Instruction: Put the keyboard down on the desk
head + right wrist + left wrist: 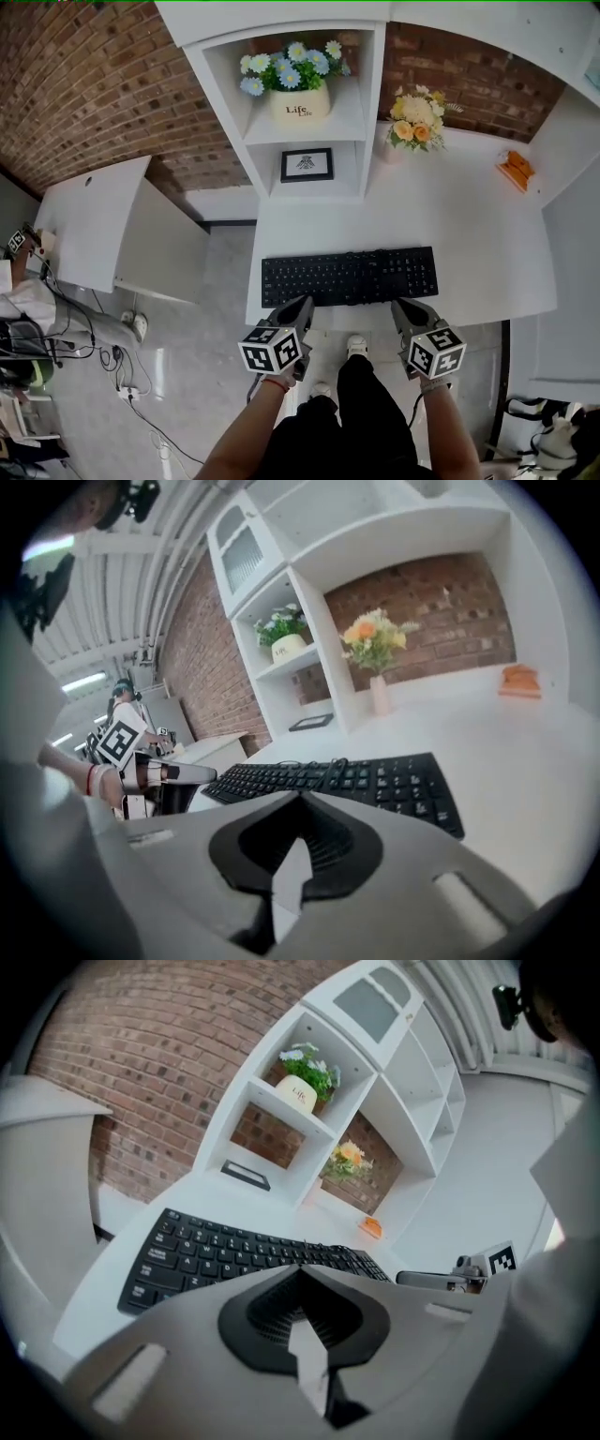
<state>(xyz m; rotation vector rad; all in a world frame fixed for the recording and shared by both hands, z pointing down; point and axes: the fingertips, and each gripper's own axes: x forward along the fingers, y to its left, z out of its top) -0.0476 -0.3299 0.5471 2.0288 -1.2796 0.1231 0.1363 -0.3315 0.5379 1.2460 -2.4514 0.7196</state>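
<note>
In the head view the left forearm (pixel 239 441) and the right forearm (pixel 452 441) rise from the bottom edge, one on each side of the person's legs. Each carries its gripper pointing up the frame toward the desk (pixel 478 248). The left gripper (pixel 303 304) leans toward the right of the frame and the right gripper (pixel 402 305) toward the left, so the two tips converge a little. Both point somewhat downward.

The keyboard (pixel 349 277) lies flat on the desk in the middle of the frame. Its long axis runs left to right, along the desk's near edge, and its key rows face the person.

The left gripper's tips sit just beside the keyboard's lower left corner and the right gripper's just beside its lower right corner; whether they touch it cannot be told. In the left gripper view the jaws (pixel 302 1269) are closed together with nothing between them, and the keyboard (pixel 225 1252) lies beyond them. The right gripper view shows the same: jaws (pixel 302 795) closed and empty, the keyboard (pixel 352 780) ahead.
</note>
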